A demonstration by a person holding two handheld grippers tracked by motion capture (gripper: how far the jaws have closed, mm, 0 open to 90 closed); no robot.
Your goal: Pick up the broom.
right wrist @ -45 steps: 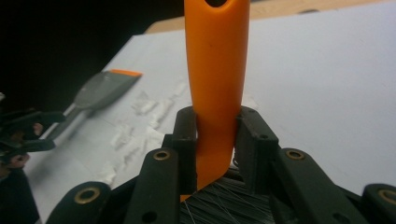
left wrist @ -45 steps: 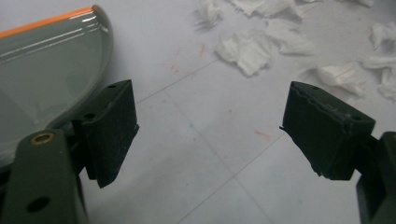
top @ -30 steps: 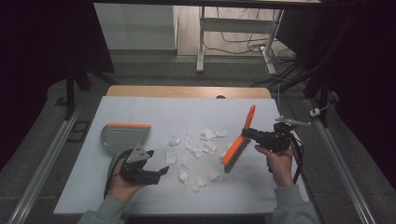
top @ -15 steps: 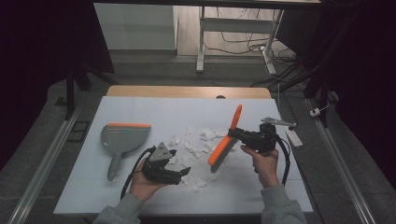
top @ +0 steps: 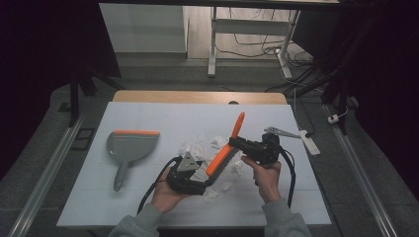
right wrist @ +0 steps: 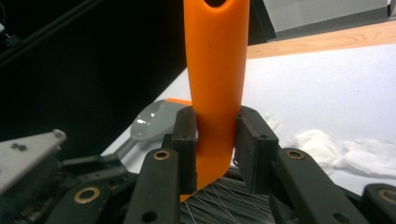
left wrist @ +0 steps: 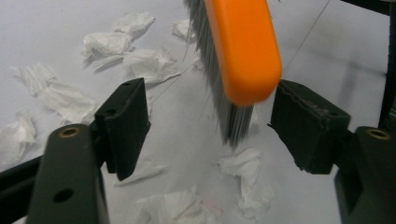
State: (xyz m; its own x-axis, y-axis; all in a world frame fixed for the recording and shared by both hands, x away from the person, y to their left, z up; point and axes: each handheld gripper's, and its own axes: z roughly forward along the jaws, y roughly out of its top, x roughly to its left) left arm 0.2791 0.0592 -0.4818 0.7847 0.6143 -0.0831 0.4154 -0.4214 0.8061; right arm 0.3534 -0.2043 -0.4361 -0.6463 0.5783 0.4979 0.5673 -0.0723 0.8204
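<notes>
Orange brush (top: pixel 225 150), unlabelled, in right tool (top: pixel 238 143)

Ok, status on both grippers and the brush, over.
Right gripper shut on brush handle. Left gripper open, jaws just been closing, either side of the brush tip, no contact. Paper scraps on the sheet, dustpan off left. Nothing in the way.

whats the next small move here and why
Probably close the left hand-held gripper on the brush head. Its jaws have just been closing, and the orange brush tip sits between them, but the pads do not yet touch it. The right hand-held gripper already clamps the brush handle. A second grip would likely steady the brush for sweeping the paper scraps toward the dustpan.
</notes>
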